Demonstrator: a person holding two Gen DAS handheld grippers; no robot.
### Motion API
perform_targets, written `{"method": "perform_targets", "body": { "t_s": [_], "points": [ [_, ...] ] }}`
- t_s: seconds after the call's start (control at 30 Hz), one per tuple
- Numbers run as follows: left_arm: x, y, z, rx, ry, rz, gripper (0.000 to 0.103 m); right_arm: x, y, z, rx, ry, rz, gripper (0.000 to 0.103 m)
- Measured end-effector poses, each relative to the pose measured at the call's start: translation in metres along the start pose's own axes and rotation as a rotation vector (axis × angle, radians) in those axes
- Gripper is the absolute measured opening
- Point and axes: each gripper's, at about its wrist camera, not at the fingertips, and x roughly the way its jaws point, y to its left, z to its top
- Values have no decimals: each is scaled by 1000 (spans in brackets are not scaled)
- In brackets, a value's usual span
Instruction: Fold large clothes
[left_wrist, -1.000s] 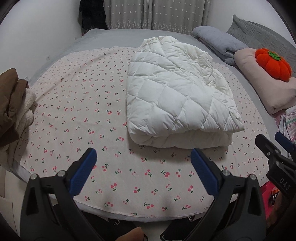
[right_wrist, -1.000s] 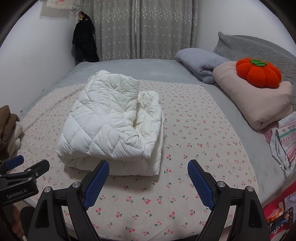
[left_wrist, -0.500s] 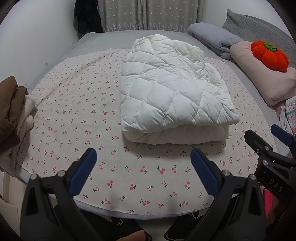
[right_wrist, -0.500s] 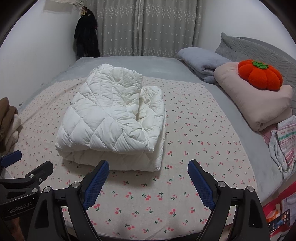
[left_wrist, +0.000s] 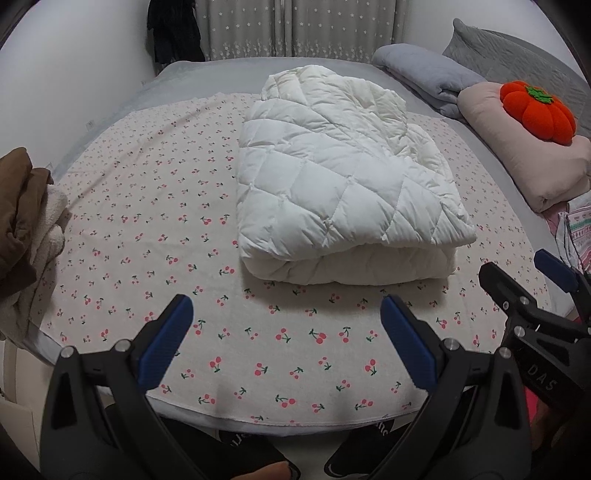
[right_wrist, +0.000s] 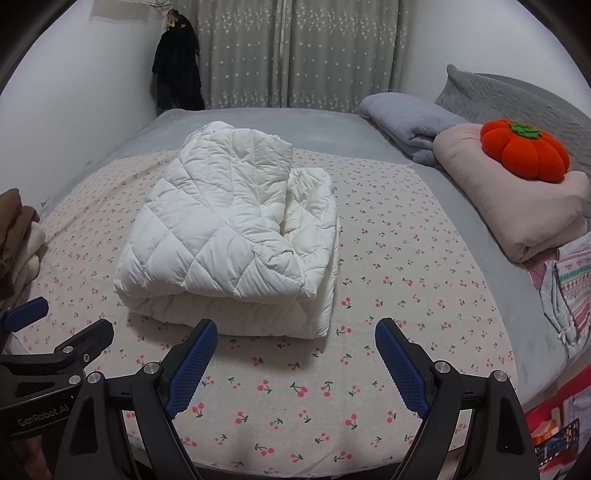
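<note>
Holding both sets of jaws released, left gripper (left_wrist: 282, 334) and right gripper (right_wrist: 295, 354), short of the white quilted coat (left_wrist: 343, 199) folded mid-bed; I'd square the loose right-hand layers before pressing flat.

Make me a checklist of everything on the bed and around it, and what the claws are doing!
Surface: cherry-print sheet spread flat on a grey bed.
Job's things: white quilted coat, folded into a thick bundle in the middle of the sheet.
Clutter: brown and cream clothes pile at the left edge; pink pillow with an orange pumpkin cushion on top; grey blanket; patterned cloth.
Claws: left claw open and empty; right claw open and empty; both short of the coat.
Cables: nothing seen.
Surroundings: grey star curtains; dark garment hanging in the corner.
</note>
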Motion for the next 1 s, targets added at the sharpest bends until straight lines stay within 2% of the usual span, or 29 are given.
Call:
{"method": "perform_targets", "body": {
  "t_s": [1.0],
  "points": [
    [18,0,-2,-8,41,-23,101,15,4,-1,-18,25,-7,89]
  ]
}}
